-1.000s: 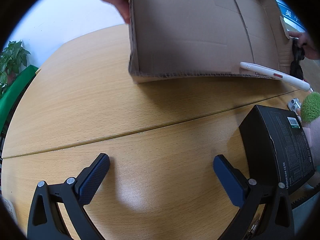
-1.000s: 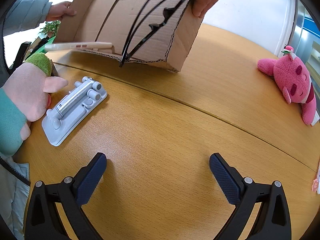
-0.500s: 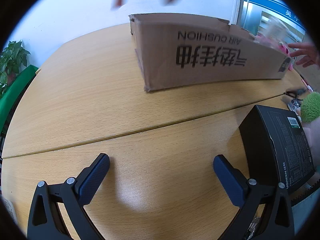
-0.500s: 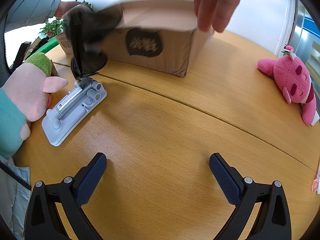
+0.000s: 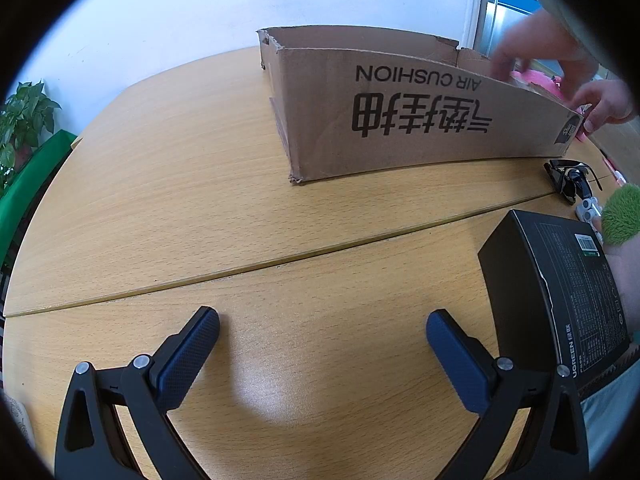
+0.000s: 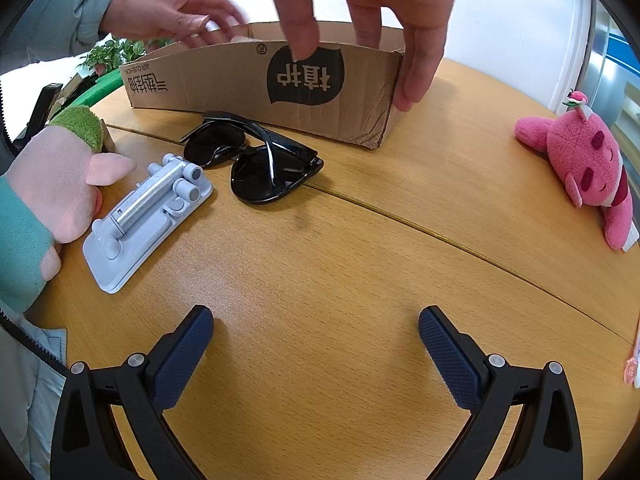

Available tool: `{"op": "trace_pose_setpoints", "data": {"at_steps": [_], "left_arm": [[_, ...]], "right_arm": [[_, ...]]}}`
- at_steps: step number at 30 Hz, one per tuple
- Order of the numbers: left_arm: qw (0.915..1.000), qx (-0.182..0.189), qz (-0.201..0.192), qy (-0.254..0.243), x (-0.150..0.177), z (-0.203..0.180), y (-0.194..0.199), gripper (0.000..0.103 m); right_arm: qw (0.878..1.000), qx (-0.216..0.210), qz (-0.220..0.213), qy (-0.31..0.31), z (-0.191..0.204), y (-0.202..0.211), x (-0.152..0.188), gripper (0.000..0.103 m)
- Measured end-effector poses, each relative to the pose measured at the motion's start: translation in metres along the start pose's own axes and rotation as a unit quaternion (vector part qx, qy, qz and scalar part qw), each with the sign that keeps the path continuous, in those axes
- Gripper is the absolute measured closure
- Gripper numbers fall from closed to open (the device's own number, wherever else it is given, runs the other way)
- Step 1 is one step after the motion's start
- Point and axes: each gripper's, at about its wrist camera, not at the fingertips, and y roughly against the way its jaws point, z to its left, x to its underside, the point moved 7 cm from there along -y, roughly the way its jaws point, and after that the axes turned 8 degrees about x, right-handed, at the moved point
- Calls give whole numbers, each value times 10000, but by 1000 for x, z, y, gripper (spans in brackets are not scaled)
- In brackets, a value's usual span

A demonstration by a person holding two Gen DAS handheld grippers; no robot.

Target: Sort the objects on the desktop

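Left gripper point(image 5: 322, 334) and right gripper point(image 6: 316, 330) are both being held wide open, empty, over the wooden table point(image 6: 360, 248), with folded sunglasses point(image 6: 256, 156) and grey phone stand point(image 6: 148, 216) lying just before the cardboard box point(image 6: 256, 80), which is being steadied by two bare hands point(image 6: 360, 4).

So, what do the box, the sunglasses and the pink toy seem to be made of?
The box looks like brown corrugated cardboard, matte: its edges are torn and rough, with print on the sides. The sunglasses look like glossy black plastic with dark lenses that catch light; the lens material is not certain. The pink toy looks like soft plush fabric, with a fuzzy surface.
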Motion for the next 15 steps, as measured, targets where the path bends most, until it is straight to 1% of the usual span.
{"op": "trace_pose_setpoints", "data": {"at_steps": [15], "left_arm": [[10000,-3,-1,2,0,0,0,0]], "right_arm": [[10000,0,-2,1,1,0,1,0]]}}
